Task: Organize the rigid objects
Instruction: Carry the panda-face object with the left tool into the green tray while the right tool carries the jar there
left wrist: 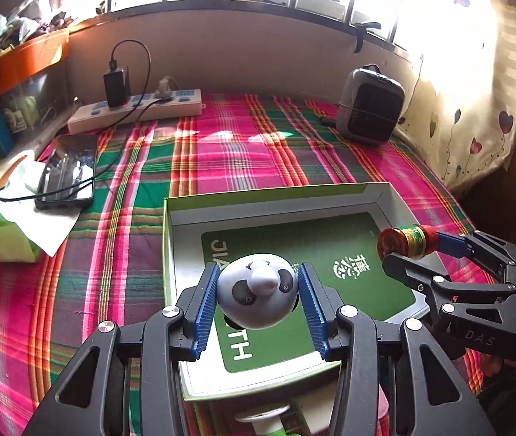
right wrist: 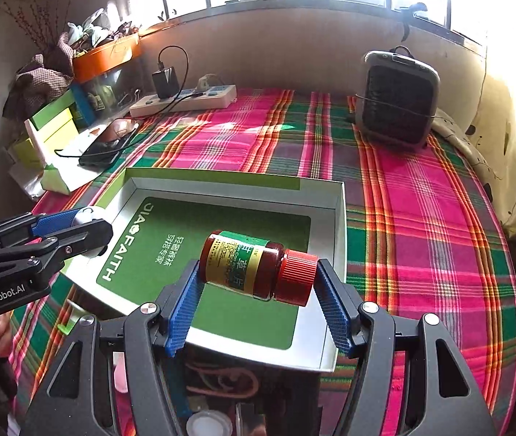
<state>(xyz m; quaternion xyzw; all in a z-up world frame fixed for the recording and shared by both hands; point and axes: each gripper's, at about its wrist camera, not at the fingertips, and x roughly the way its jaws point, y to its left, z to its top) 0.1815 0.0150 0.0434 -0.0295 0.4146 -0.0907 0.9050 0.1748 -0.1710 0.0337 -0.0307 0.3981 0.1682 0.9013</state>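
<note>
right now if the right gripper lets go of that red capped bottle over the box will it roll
Probably: the bottle is round and held on its side by the right gripper, so it may roll until the box wall stops it. It looks rigid and smooth, perhaps slippery.

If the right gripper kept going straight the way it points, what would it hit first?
Probably the open box: the right gripper, shut on the bottle, aims down over the box's green floor, so the bottle would likely land there first. Depth is uncertain.

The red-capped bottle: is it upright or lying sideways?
Sideways. The red-capped bottle lies horizontal in the right tool, one pad against its base, the other against its cap.
</note>
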